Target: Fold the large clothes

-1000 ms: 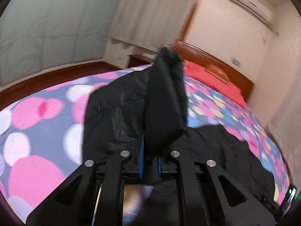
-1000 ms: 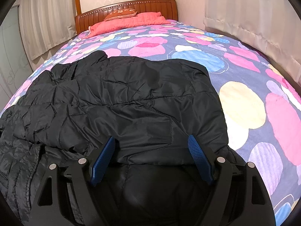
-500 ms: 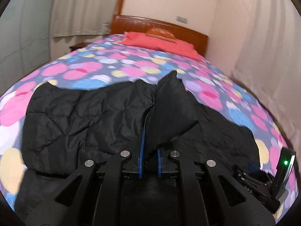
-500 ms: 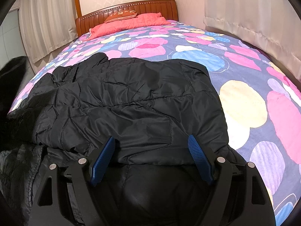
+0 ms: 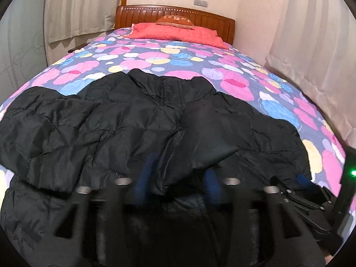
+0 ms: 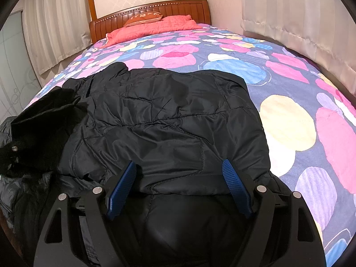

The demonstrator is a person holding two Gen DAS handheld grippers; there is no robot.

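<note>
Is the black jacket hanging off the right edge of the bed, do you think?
No, the black jacket lies wholly on the bedspread, which shows beyond its right edge.

The black jacket covers the near end of the bed, bulging up between both grippers' fingers. Beyond its far edge the spotted bedspread lies bare up to the red pillow and headboard. Curtains close in just beside the bed's right edge.

Black quilted jacket: smooth synthetic cloth, faint sheen. Bedspread: matt printed cloth. Headboard: glossy ribbed wood. Right gripper: matt black plastic, textured blue pads.
</note>
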